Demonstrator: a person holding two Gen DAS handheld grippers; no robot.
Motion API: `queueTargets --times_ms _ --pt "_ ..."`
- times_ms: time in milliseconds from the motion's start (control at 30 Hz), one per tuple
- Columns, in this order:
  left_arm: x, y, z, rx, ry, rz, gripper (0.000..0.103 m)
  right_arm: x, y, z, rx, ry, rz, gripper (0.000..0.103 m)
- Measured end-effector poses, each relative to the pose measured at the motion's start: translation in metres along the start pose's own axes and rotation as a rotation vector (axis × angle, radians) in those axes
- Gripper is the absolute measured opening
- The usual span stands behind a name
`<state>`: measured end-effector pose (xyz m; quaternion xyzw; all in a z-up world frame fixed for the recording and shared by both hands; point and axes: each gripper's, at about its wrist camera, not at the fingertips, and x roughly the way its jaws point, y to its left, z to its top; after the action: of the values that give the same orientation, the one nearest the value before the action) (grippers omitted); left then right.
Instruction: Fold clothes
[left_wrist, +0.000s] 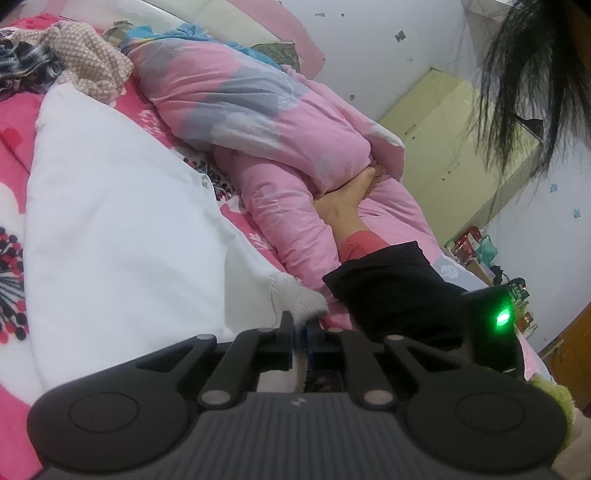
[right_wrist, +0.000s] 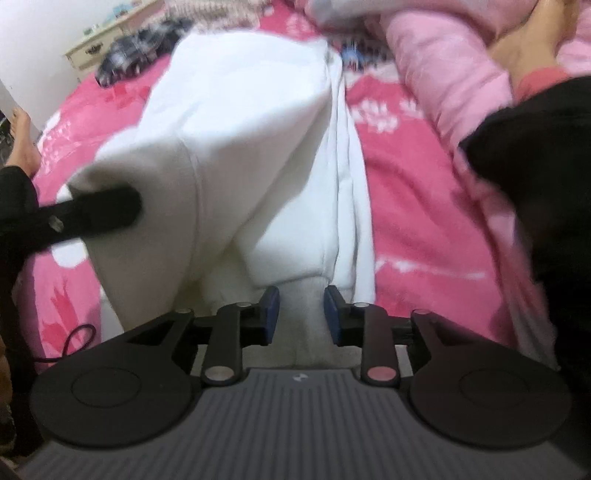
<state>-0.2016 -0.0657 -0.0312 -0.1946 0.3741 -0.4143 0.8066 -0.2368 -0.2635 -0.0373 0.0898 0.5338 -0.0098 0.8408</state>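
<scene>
On the pink floral bed cover (right_wrist: 406, 192), the left gripper (left_wrist: 299, 328) pinches the white cotton garment's (left_wrist: 122, 206) ribbed cuff (left_wrist: 299, 299); the right gripper (right_wrist: 301, 310), jaws partly open, straddles another cuff (right_wrist: 301, 314).

No words, numbers or brand names can be read in either view. The only sign is a small pale logo mark, shaped roughly like an "H", on the ribbed grey top of each hand-held gripper: on the left hand-held gripper (left_wrist: 299, 328) it sits at the near edge of the ribbed body, and on the right hand-held gripper (right_wrist: 301, 314) in the same spot. Both marks are too small to make out further. Red boxes (left_wrist: 467, 242) on the floor by the far wall carry printing, but it is too small and blurred to read.
</scene>
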Motion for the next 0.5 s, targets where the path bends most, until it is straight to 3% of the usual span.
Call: queueTargets --times_ms 133,200,300,433,500 --pt "0.001 0.002 -0.001 -0.006 0.0 0.003 0.007 0.008 -0.006 -0.004 0.068 0.046 0.044 0.028" --pt "0.001 0.002 -0.001 -0.009 0.001 0.004 0.007 0.001 -0.006 -0.003 0.068 0.01 0.053 0.015" --pt "0.001 0.001 -0.001 -0.006 -0.001 0.002 0.007 -0.013 0.0 -0.004 0.037 -0.048 0.056 0.007" --pt "0.002 -0.002 0.0 0.0 -0.005 -0.006 0.007 -0.036 0.008 -0.003 -0.051 -0.116 -0.043 0.006" --pt "0.005 -0.004 -0.001 0.007 0.003 -0.012 0.007 -0.029 0.008 -0.005 -0.092 -0.068 -0.082 0.006"
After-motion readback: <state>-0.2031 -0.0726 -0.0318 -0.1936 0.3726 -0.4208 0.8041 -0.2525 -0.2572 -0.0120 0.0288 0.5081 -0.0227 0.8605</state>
